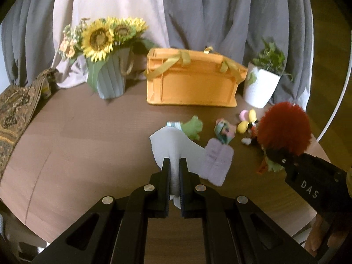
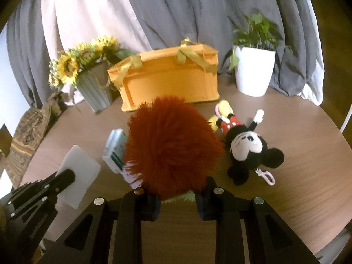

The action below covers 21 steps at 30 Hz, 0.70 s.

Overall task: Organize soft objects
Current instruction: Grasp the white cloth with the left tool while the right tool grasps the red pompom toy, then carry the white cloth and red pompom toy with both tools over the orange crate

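soft objects — two are off the table and in the grippers, the rest lie loose on the brown round table (image 1: 77, 132).

nearest: left gripper (image 1: 175, 171) is closed on a white cloth (image 1: 173, 147), pads pinching a gathered fold; the cloth fans out past the fingertips and hangs free. right gripper (image 2: 178, 194) is clamped on the green base of a red fluffy plush (image 2: 171, 145), whose fur bulges ahead of the jaws and hides the table right behind it.

next out: lilac cloth (image 1: 216, 160), a green frog plush (image 1: 193, 127), a small striped soft toy (image 1: 223, 131), a tissue pack (image 2: 115, 147) and a mickey mouse plush (image 2: 246, 143), all just beyond the fingertips.

farthest: orange fabric basket (image 1: 193, 81) with yellow handles, at the back between the sunflower vase (image 1: 107, 81) and the white plant pot (image 1: 259, 88).

judgement: the step is carry-to-basket. keep both grips firm, lift enough that the trailing cloth clears the toys and the near wall, watch the floppy handles, release only once over the opening. the basket stands well beyond both grippers, straight ahead.
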{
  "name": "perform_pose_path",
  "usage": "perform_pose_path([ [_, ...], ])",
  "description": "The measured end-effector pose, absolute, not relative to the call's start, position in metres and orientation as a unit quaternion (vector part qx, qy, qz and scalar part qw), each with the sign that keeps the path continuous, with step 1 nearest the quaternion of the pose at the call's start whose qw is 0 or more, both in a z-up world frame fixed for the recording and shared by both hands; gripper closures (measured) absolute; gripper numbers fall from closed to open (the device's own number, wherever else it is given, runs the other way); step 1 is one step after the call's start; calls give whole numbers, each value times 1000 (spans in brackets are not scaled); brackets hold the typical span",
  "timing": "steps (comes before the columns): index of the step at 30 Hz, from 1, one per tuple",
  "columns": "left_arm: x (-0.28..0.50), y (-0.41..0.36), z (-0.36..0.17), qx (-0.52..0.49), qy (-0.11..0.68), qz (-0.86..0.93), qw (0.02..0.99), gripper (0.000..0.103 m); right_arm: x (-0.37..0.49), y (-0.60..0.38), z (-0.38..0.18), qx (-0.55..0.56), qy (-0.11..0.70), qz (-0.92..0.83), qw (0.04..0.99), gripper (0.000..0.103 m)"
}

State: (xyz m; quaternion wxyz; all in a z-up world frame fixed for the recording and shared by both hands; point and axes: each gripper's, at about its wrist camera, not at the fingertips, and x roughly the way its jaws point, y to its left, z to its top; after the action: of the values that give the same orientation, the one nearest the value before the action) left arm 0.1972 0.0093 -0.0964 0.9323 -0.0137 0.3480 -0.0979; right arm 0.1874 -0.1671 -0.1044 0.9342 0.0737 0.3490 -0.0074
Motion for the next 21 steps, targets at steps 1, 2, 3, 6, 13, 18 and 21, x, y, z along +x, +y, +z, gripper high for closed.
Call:
perform_pose_path([
  [1, 198, 10, -92, -13, 344, -100, 933, 94, 187, -164, -100, 73, 346, -7, 935, 77],
  [2, 198, 12, -87, -11, 338, -104, 935, 94, 186, -161, -95, 73, 344, -6, 936, 77],
  [3, 199, 13, -83, -9, 335, -107, 936, 94, 185, -160, -93, 72, 341, -5, 937, 77],
  [6, 204, 17, -72, -6, 323, -117, 939, 94, 184, -153, -82, 74, 334, -6, 940, 77],
  [13, 221, 28, -45, -4, 288, -141, 947, 94, 193, -138, -59, 78, 314, -9, 946, 77],
  [18, 233, 33, -30, -3, 271, -164, 949, 94, 199, -128, -43, 80, 295, -21, 952, 77],
  [21, 240, 33, -23, -4, 261, -172, 950, 94, 201, -125, -37, 84, 283, -29, 955, 77],
])
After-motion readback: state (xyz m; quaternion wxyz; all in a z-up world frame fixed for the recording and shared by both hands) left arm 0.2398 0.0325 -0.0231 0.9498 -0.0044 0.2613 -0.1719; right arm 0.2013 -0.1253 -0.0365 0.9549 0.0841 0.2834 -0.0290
